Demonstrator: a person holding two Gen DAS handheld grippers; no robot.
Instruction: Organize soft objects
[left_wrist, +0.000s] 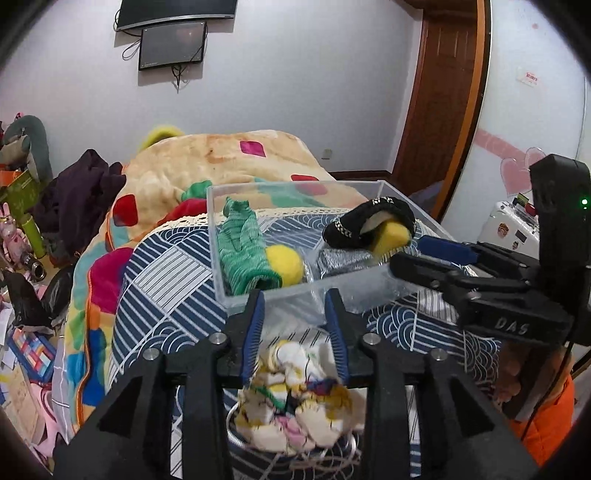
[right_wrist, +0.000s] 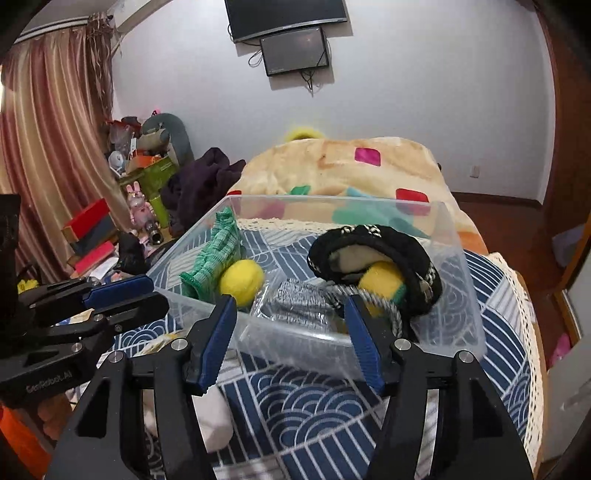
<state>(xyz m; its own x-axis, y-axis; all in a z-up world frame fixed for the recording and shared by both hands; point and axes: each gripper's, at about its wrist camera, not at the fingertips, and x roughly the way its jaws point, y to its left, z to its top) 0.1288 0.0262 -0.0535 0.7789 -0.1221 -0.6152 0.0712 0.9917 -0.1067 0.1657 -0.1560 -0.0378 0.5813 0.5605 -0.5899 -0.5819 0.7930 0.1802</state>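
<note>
A clear plastic bin (left_wrist: 295, 295) (right_wrist: 454, 236) sits on the blue patterned bedspread. In it lie a green knit cloth (left_wrist: 240, 247) (right_wrist: 214, 254), a yellow ball (left_wrist: 284, 264) (right_wrist: 242, 275), a grey silver pouch (left_wrist: 341, 260) (right_wrist: 295, 302) and a black knit piece (left_wrist: 373, 219) (right_wrist: 384, 254) over a yellow sponge (left_wrist: 391, 236) (right_wrist: 380, 278). My left gripper (left_wrist: 295, 306) is closed on a crumpled white multicolour cloth (left_wrist: 295, 398) just in front of the bin. My right gripper (right_wrist: 291, 314) is open and empty at the bin's near wall; it also shows in the left wrist view (left_wrist: 413, 251).
A colourful quilt (left_wrist: 229, 158) (right_wrist: 369, 166) is heaped behind the bin. Clutter, boxes and plush toys (right_wrist: 140, 177) stand at the left by the curtain. A white cloth (right_wrist: 214, 421) lies under my right gripper. A wooden door (left_wrist: 439, 92) is at the right.
</note>
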